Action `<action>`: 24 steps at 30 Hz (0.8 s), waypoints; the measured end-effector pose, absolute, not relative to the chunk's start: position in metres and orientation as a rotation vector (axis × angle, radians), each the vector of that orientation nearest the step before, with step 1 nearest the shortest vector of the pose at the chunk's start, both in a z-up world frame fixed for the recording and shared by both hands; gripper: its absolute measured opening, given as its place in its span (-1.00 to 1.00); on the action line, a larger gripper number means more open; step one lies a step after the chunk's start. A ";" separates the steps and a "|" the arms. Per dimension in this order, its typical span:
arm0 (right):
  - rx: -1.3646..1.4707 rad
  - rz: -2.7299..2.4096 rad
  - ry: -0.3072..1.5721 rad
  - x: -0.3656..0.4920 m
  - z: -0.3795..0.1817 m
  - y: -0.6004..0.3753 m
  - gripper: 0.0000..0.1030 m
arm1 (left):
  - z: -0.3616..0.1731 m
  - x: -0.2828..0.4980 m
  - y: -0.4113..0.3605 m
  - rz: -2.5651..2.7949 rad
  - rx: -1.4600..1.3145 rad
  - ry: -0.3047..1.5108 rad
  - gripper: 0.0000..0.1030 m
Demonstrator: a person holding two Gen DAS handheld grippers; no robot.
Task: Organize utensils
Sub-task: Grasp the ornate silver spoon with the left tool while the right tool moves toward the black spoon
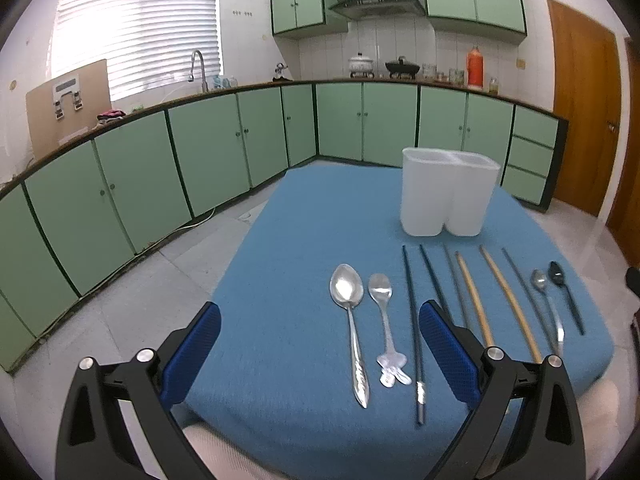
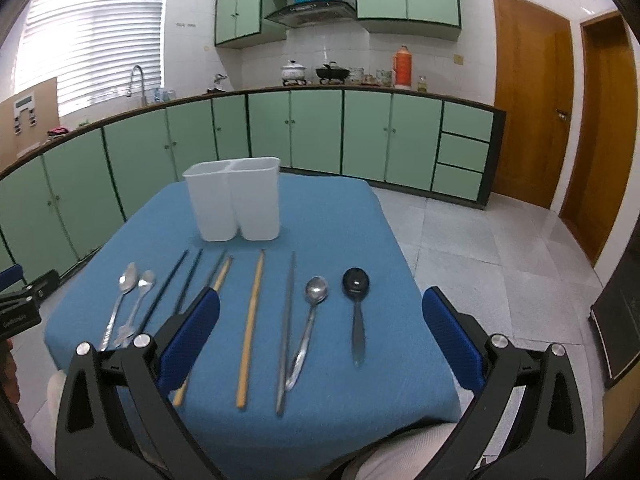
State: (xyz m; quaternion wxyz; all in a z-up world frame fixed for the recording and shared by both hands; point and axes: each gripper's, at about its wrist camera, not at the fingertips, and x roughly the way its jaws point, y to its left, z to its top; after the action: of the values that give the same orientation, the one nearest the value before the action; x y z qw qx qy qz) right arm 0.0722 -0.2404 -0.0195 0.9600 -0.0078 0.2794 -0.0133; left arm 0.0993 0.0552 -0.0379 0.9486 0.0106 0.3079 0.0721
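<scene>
A white two-compartment utensil holder (image 1: 444,196) (image 2: 234,198) stands upright at the back of the blue table (image 1: 288,264) (image 2: 360,240). In front of it lie, left to right, a large steel spoon (image 1: 349,312) (image 2: 120,304), a smaller decorated spoon (image 1: 385,320) (image 2: 138,302), dark chopsticks (image 1: 412,320) (image 2: 168,288), wooden chopsticks (image 1: 508,300) (image 2: 252,320), a grey chopstick (image 2: 287,328), a small steel spoon (image 1: 546,300) (image 2: 310,316) and a black spoon (image 1: 564,292) (image 2: 356,304). My left gripper (image 1: 320,344) is open above the near left part of the table. My right gripper (image 2: 320,336) is open above the near right part.
Green kitchen cabinets (image 1: 200,152) (image 2: 320,132) run behind the table, with a tiled floor (image 2: 480,248) to the right. The left gripper's body (image 2: 20,304) shows at the left edge of the right wrist view. A dark object (image 2: 620,312) stands on the floor at far right.
</scene>
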 end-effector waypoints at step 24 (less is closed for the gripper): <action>-0.041 -0.070 0.703 0.176 -0.074 -0.249 0.72 | -0.113 0.254 0.078 0.160 -0.039 0.904 0.71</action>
State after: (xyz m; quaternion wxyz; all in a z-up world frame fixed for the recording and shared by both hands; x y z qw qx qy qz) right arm 0.1756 -0.2489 -0.0742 0.9381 -0.0200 0.3441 -0.0341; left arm 0.2541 0.0783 -0.1125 0.8963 -0.0189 0.4363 0.0773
